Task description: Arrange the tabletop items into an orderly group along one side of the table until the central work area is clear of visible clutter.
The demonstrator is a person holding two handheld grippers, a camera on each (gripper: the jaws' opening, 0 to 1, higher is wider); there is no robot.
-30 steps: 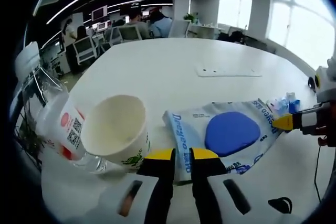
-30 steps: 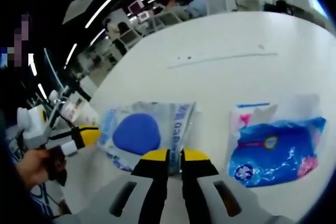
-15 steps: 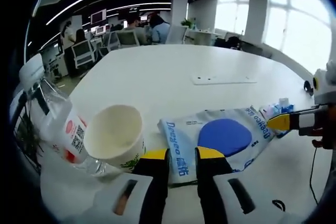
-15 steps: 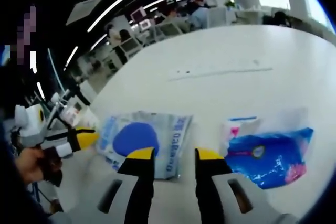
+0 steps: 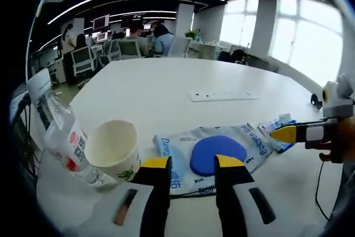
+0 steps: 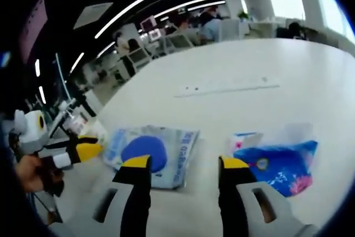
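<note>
You are holding your left gripper [image 5: 191,165] low over the near edge of the white table [image 5: 183,84], its yellow-tipped jaws standing apart with nothing between them, and they are framing the near edge of the flat wipes pack [image 5: 213,151]. That pack is lying flat on the table, a crinkly pale plastic pouch with blue lettering and a smooth, rounded blue lid patch in its middle. Just to the left of your left jaws a paper cup [image 5: 112,149] is leaning on its side, its cream inside turned toward you, matte and cylindrical with a green print near its rim. It is touching a clear plastic bottle [image 5: 60,137] lying behind it, glossy, with a white and red label carrying a small square code. You are holding your right gripper [image 6: 180,165] a little above the table too, jaws spread wide and gripping nothing; in the left gripper view it is reaching in from the right, with your hand [image 5: 335,148] wrapped around its body. Between and beyond its jaws the table is bare, with the wipes pack to the left and a shiny, wrinkled blue tissue packet [image 6: 277,162] with pink print to the right, well apart from each other. In the right gripper view your other hand [image 6: 34,171] is gripping the left gripper at the far left.
</note>
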